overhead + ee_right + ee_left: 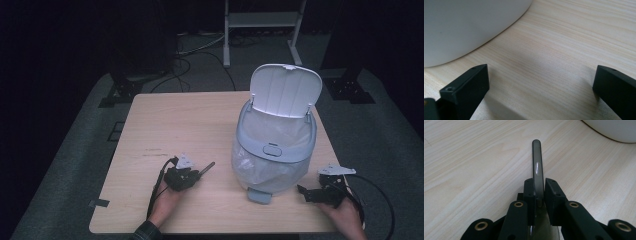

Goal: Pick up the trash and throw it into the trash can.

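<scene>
A slim dark grey stick (537, 162) lies low over the wooden table (165, 125), standing on its thin edge. My left gripper (539, 187) is shut on its near end, both pads pressed to its sides. In the high view the stick (207, 167) juts from the left gripper (198, 174) toward a white pedal bin (275, 145). The bin has its lid (285, 90) raised and a clear bag lining it. My right gripper (303, 192) rests on the table right of the bin, open, with bare wood between its jaws (541, 87).
The bin's foot pedal (260, 196) points at the table's near edge. The bin wall (461, 25) curves close on the right gripper's left. Beyond the table stand a white frame (262, 25), loose cables (200, 55) and black stands (350, 85) on grey carpet.
</scene>
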### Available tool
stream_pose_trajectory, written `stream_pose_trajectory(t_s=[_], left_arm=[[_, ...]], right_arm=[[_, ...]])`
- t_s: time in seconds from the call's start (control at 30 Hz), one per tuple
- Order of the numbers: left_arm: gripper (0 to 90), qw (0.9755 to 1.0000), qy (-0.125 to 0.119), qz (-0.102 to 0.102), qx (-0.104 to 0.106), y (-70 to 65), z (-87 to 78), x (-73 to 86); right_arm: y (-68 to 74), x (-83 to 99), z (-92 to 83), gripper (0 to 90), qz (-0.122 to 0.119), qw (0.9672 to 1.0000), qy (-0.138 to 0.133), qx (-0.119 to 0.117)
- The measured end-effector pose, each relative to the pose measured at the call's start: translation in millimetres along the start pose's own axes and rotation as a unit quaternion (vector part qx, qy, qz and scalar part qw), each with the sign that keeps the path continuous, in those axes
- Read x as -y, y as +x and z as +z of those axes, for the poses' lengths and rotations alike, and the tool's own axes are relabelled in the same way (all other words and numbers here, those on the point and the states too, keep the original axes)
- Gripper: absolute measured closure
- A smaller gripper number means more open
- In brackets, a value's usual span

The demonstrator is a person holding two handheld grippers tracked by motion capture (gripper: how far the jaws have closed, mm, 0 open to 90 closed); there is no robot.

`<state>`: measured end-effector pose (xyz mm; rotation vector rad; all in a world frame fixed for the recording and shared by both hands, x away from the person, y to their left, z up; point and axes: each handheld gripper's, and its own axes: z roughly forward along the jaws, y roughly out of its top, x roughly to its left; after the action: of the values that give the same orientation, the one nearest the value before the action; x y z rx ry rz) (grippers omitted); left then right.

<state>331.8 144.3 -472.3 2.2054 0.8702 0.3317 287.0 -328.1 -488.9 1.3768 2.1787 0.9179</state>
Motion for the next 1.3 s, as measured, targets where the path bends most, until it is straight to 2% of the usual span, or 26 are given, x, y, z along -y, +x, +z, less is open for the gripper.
stream_pose_trajectory(t_s=[0.13, 0.37, 0.5, 0.63, 0.8, 0.93, 1.07, 1.3], left_arm=[[79.3, 0.9999, 0.001, -0.004, 0.01, 0.9, -0.1, -0.1], [79.4, 0.9998, 0.003, 0.001, 0.02, 0.7, 0.0, -1.3], [79.4, 0.9995, -0.013, -0.004, 0.029, 4.2, -6.4, -3.2], [79.4, 0.9991, -0.019, -0.005, 0.037, 8.0, -11.1, -3.1], [79.4, 0.9978, -0.04, -0.005, 0.053, 11.6, -19.1, -5.1], [79.4, 0.997, -0.045, -0.005, 0.062, 13.2, -21.0, -5.7], [79.4, 0.9954, -0.061, 0.003, 0.074, 14.6, -27.8, -9.9], [79.4, 0.9923, -0.082, 0.0, 0.092, 18.7, -35.4, -11.9]], right_arm=[[0.0, 0.0, 0.0, 0.0, 0.0, 1.0, 0.0, 0.0], [-0.1, 0.0, 0.0, 0.0, 0.0, 1.0, 0.0, 0.0], [0.0, 0.0, 0.0, 0.0, 0.0, 1.0, 0.0, 0.0], [0.0, 0.0, 0.0, 0.0, 0.0, 1.0, 0.0, 0.0], [0.0, 0.0, -0.1, 0.0, 0.0, 1.0, 0.0, 0.0], [0.0, 0.0, 0.0, 0.0, 0.0, 1.0, 0.0, 0.0], [0.0, 0.0, -0.1, 0.0, 0.0, 1.0, 0.0, 0.0], [0.0, 0.0, -0.1, 0.0, 0.001, 1.0, 0.0, 0.0]])
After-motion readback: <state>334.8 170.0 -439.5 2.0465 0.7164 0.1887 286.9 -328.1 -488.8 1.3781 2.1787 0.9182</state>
